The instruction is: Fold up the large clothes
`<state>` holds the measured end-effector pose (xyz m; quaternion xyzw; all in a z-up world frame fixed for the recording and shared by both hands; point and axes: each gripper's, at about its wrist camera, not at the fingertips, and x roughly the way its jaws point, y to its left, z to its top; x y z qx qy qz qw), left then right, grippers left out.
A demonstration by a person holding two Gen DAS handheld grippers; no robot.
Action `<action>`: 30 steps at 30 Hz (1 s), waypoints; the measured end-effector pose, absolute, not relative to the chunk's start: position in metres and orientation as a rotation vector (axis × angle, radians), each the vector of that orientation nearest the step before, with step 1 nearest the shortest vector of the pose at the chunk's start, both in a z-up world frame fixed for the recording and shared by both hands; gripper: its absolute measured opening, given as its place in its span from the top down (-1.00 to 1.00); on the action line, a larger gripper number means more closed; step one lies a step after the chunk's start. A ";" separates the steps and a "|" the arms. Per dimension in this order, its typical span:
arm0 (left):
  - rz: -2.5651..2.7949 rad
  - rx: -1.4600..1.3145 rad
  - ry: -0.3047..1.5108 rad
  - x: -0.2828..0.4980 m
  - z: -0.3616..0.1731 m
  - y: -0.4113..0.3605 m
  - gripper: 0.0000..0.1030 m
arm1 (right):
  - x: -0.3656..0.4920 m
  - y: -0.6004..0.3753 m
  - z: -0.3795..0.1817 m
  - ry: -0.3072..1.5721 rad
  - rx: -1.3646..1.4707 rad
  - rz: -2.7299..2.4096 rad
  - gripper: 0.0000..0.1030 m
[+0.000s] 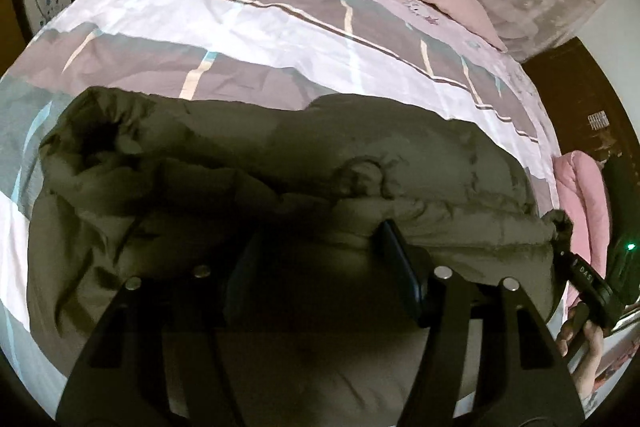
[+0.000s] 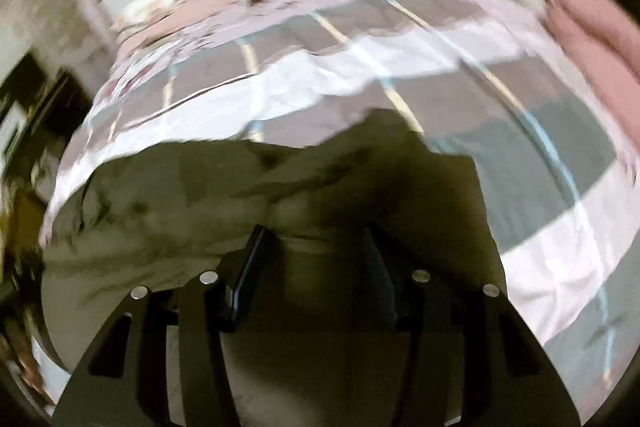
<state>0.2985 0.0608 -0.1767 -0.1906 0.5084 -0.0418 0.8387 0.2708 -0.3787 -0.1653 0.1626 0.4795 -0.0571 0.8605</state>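
Hovering both tongs over the olive coat (image 1: 240,163) on the bed (image 1: 248,39).
My left tongs (image 1: 320,259) and right tongs (image 2: 316,259) stand half open, coat bunched between and beyond them; grip unclear.

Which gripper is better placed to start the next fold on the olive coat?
Hedged: left. The left gripper sits over the bulk of the puffy olive coat, fabric between its fingers. The right gripper hovers at the coat's end near the striped bedsheet, its view blurred.
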 end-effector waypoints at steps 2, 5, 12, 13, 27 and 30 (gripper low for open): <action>-0.077 -0.425 1.074 0.300 -0.182 0.071 -0.20 | 0.271 -0.390 -0.175 1.034 0.356 -0.153 0.02; -0.085 -0.515 1.102 0.300 -0.198 0.091 -0.11 | 0.268 -0.394 -0.187 1.058 0.365 -0.158 0.02; -0.026 -0.533 1.067 0.284 -0.180 0.101 -0.21 | 0.261 -0.380 -0.175 1.039 0.260 -0.224 -0.03; -0.027 -0.506 1.039 0.279 -0.170 0.097 -0.48 | 0.255 -0.376 -0.163 1.004 0.265 -0.228 -0.03; -0.165 -0.242 0.916 0.197 -0.138 -0.012 -0.79 | 0.200 -0.237 -0.135 0.946 0.032 0.046 -0.15; -0.155 -0.237 1.004 0.209 -0.168 -0.023 -0.79 | 0.209 -0.231 -0.156 0.984 -0.016 0.048 -0.19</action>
